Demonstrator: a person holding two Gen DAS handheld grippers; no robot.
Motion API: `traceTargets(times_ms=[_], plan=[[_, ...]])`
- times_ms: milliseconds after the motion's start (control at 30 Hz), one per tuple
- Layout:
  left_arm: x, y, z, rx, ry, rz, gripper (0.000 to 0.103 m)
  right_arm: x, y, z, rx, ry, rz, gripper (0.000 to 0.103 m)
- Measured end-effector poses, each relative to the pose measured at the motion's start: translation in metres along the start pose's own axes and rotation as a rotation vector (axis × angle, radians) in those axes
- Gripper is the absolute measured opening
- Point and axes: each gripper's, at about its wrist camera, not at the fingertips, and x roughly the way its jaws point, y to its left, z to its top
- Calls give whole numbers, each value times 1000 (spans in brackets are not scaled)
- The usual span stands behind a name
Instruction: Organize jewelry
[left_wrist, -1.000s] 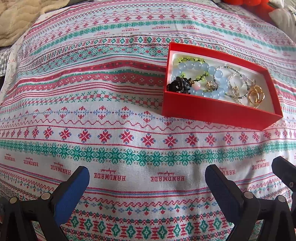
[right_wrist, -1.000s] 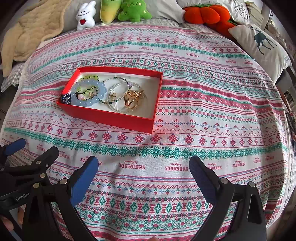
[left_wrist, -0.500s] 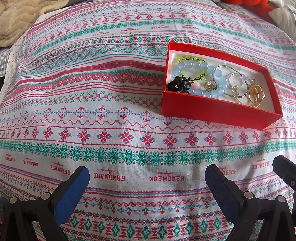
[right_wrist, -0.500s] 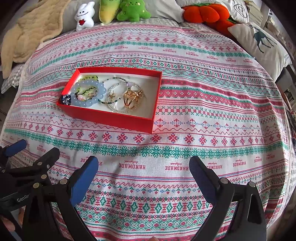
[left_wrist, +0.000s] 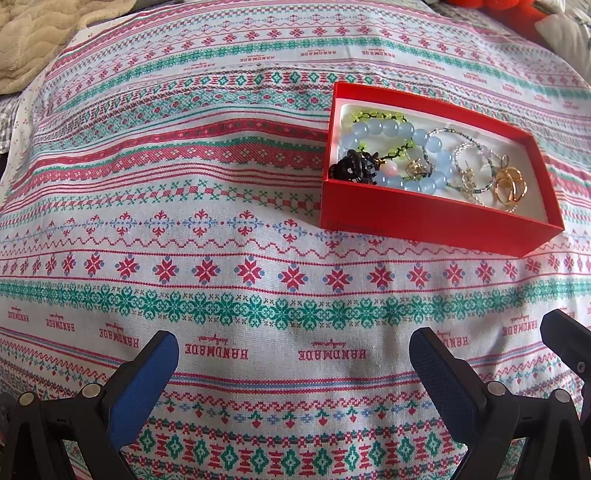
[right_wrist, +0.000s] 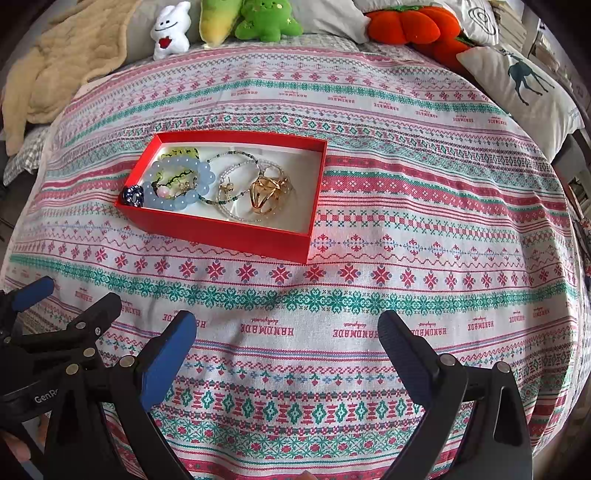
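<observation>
Both claws, left claw (left_wrist: 293, 354) and right claw (right_wrist: 286, 339), spread wide (empty), short of the red box (right_wrist: 221, 229) of jewelry (right_wrist: 207, 181).

matt red cardboard box (right_wrist: 221, 230), glossy blue beads (right_wrist: 177, 201), shiny gold metal rings (right_wrist: 264, 194), woven cloth (right_wrist: 369, 258).

1. The patterned cloth (right_wrist: 369, 236) bears the word "HANDMADE" in red capitals, repeated along one near band across its width; it reads upside down from both cameras.
2. Above each of those words sits a small red cursive line, too fine to read.
3. The same "HANDMADE" print repeats in a far band of the cloth, small but legible in the right wrist view.
4. The left gripper (right_wrist: 33, 295), seen at the near left of the right wrist view, carries white lettering "GenRo", cut off by a finger.
</observation>
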Motion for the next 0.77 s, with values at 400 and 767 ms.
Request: traceTargets(times_ms=[400, 767], plan=[[0, 1, -1, -2, -1, -4, 102, 0, 0, 0, 0, 1, 0, 100], [-1, -3, -1, 19, 11, -32, 102, 0, 1, 0, 1, -1, 0, 100]])
